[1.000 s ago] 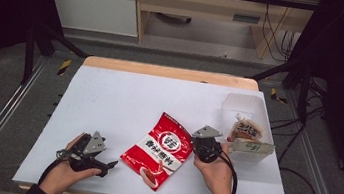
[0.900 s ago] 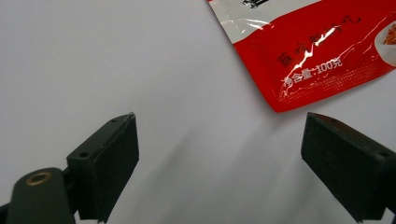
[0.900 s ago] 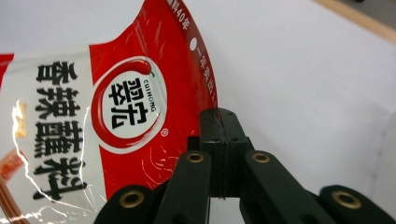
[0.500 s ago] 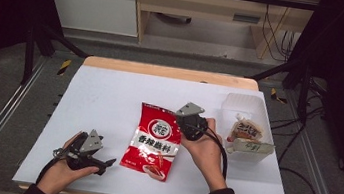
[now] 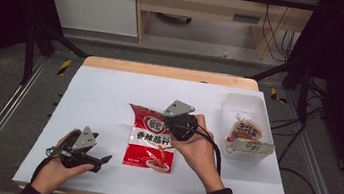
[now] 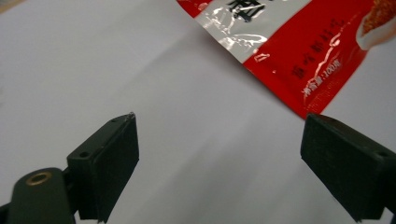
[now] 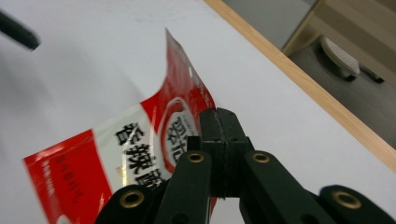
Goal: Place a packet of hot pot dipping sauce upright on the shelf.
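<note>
A red and white snack packet (image 5: 150,143) hangs tilted over the middle of the white table (image 5: 105,93), its lower edge near the surface. My right gripper (image 5: 165,126) is shut on the packet's upper right edge. In the right gripper view the closed jaws (image 7: 218,116) pinch the red packet (image 7: 140,140) at its rim. My left gripper (image 5: 101,162) rests at the table's front left, open and holding nothing. In the left gripper view its wide-apart jaws (image 6: 219,140) face bare table, with the packet's (image 6: 299,51) bottom corner just beyond them.
A clear plastic tub (image 5: 240,100) stands at the table's right side with a brown and white packet (image 5: 246,131) inside. A wooden strip (image 5: 168,71) lines the far edge. Black frame posts and cables surround the table.
My right gripper has carried the red packet left and upward, away from the tub, and the packet now hangs more upright. The left gripper has stayed where it was.
</note>
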A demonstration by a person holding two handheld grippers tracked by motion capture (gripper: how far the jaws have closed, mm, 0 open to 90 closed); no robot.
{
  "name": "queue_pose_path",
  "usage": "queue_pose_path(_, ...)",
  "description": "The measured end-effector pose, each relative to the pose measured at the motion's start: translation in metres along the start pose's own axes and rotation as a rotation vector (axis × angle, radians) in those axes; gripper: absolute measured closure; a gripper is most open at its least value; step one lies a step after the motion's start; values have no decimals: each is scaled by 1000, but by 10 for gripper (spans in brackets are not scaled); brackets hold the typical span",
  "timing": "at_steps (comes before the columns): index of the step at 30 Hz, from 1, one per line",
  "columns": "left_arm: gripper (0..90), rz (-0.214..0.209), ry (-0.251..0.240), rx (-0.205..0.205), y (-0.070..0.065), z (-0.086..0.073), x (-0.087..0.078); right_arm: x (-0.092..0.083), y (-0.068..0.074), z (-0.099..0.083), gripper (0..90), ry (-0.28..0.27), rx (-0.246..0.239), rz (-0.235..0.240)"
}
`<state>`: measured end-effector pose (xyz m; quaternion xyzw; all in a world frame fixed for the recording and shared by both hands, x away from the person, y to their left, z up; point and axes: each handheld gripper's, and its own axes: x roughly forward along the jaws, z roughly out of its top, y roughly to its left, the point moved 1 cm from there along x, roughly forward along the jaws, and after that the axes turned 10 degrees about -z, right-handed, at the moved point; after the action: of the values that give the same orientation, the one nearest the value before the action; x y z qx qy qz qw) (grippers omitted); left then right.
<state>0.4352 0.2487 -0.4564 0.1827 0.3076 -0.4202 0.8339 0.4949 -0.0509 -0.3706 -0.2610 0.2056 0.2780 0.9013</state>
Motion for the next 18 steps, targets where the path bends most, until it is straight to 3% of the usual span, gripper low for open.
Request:
queue_pose_path(2, 115, 1, -5, -4, 2, 1, -2, -2, 3, 1, 900, -6, -7, 13)
queue_pose_path(3, 116, 2, -6, -10, 6, 3, -5, -7, 11, 1, 900, -15, -13, 49)
queue_pose_path(4, 116, 7, -4, -7, 10, 6, -9, -8, 14, 2, 900, -23, -21, 57)
queue_pose_path(7, 119, 22, 17, 18, 17, 11, -16, -13, 21, 3, 900, -38, -33, 83)
queue_pose_path(18, 122, 42, 0, 47, 28, 34, -29, -19, 37, 12, 900, -77, -46, 144)
